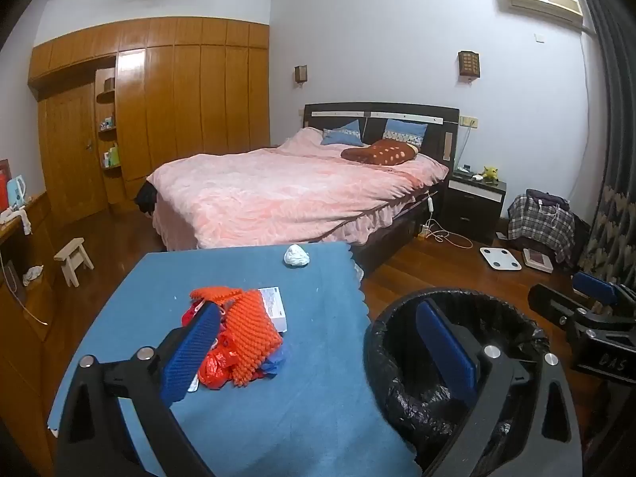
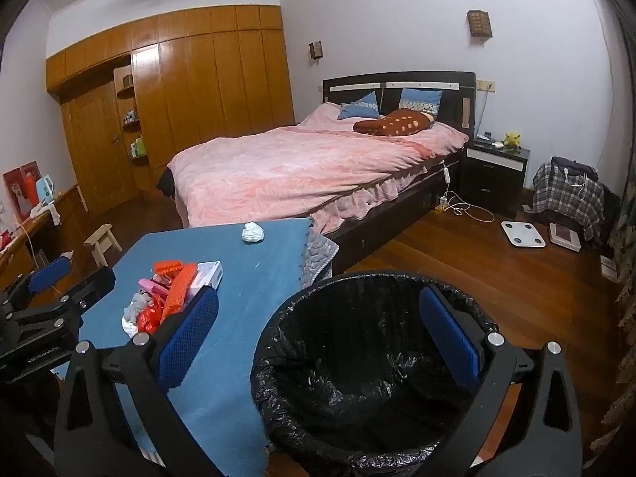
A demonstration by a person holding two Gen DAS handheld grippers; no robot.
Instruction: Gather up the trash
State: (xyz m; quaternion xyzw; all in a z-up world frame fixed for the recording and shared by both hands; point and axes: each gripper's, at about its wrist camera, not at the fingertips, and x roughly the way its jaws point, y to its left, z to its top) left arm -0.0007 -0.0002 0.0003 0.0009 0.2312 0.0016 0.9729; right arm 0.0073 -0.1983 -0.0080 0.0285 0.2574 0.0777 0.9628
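Note:
A pile of trash (image 1: 238, 338) lies on the blue table (image 1: 310, 397): orange foam netting, red plastic wrap and a white box (image 1: 274, 310). It also shows in the right wrist view (image 2: 167, 298). A crumpled white tissue (image 1: 296, 256) lies near the table's far edge, also in the right wrist view (image 2: 252, 232). A bin with a black liner (image 2: 357, 365) stands right of the table, also in the left wrist view (image 1: 437, 377). My left gripper (image 1: 318, 353) is open and empty, just right of the pile. My right gripper (image 2: 318, 342) is open and empty over the bin.
A bed (image 1: 286, 194) with a pink cover stands behind the table. A wooden wardrobe (image 1: 159, 119) fills the far left wall. A small stool (image 1: 73, 258) stands on the floor at left. A nightstand (image 1: 475, 202), a scale (image 1: 500, 258) and cables lie at right.

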